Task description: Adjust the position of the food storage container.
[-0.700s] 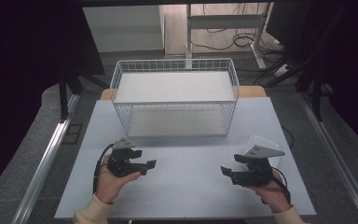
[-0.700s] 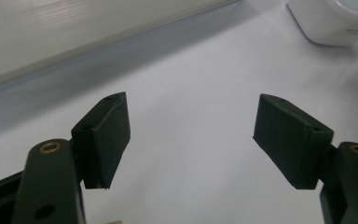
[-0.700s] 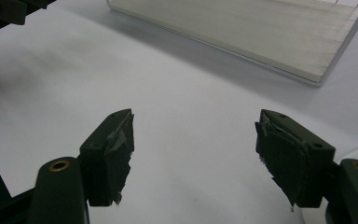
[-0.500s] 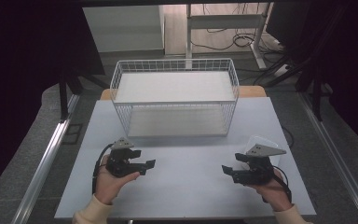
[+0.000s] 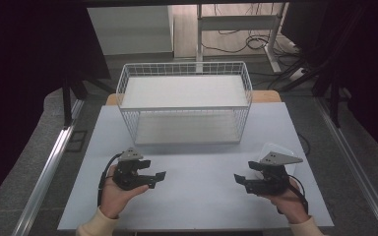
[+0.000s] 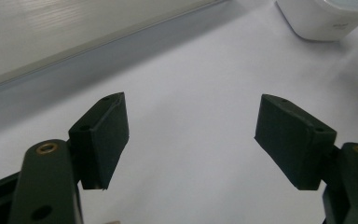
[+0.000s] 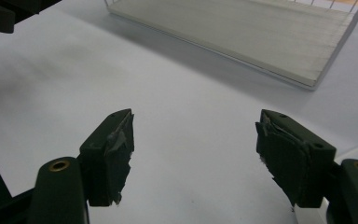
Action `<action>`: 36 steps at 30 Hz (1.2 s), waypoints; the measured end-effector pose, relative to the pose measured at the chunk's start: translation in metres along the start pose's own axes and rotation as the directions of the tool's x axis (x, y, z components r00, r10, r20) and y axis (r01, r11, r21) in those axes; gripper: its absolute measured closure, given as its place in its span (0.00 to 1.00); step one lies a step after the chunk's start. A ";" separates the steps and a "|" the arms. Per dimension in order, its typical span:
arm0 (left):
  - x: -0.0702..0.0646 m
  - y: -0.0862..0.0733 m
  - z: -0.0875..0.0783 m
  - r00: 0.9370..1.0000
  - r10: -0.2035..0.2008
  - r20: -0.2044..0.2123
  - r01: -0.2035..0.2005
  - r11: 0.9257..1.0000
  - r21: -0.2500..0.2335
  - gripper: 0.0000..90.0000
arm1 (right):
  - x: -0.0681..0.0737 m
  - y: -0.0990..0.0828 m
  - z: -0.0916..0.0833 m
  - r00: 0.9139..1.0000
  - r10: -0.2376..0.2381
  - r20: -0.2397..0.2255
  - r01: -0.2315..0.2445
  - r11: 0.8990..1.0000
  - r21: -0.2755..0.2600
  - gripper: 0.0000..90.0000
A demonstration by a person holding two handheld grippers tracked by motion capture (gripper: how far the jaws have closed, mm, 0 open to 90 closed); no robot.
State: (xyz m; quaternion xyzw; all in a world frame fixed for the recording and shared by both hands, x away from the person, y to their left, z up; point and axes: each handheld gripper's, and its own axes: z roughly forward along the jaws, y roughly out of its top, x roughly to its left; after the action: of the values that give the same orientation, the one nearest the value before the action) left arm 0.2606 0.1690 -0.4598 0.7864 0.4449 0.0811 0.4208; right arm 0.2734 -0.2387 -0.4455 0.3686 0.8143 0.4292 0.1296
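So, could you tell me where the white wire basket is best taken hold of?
Judging by its pose, grip the near top rim of the wire basket: it stands upright and open-topped straight ahead of both open tongs, left and right, so come from the person's side, one at each end.

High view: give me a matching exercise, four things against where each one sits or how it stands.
Things:
1. wire basket
2. left claw
3. right claw
4. table

Places or states:
A. open, held at the near right of the table
B. white top, carrying the basket
C. at the far middle of the table, nothing in it
D. open, held at the near left of the table

Pairs: 1-C, 2-D, 3-A, 4-B
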 end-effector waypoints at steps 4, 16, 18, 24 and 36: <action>0.002 0.001 0.002 1.000 -0.003 -0.001 0.003 1.000 0.003 0.28 | 0.000 0.003 0.002 1.000 -0.001 -0.005 0.001 1.000 0.017 0.33; 0.002 -0.001 -0.003 1.000 -0.010 -0.010 0.010 1.000 -0.014 0.28 | -0.008 0.013 -0.003 1.000 0.008 0.000 -0.008 1.000 0.013 0.34; 0.004 -0.001 -0.004 1.000 -0.015 -0.011 0.014 1.000 -0.015 0.28 | -0.009 0.015 -0.004 1.000 0.001 -0.002 -0.001 1.000 0.016 0.34; 0.005 -0.001 -0.005 1.000 -0.020 -0.004 0.020 1.000 -0.015 0.28 | -0.017 0.023 -0.014 1.000 -0.005 0.022 0.005 1.000 0.013 0.36; 0.007 -0.001 -0.005 0.999 -0.036 -0.014 0.035 0.999 -0.012 0.27 | -0.049 0.033 -0.033 0.997 0.029 0.076 -0.029 1.000 -0.002 0.41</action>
State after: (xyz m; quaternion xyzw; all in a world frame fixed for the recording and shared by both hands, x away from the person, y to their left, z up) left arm 0.2618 0.1777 -0.4595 0.7753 0.4612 0.0816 0.4237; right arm 0.3063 -0.2817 -0.4044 0.3966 0.8030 0.4173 0.1544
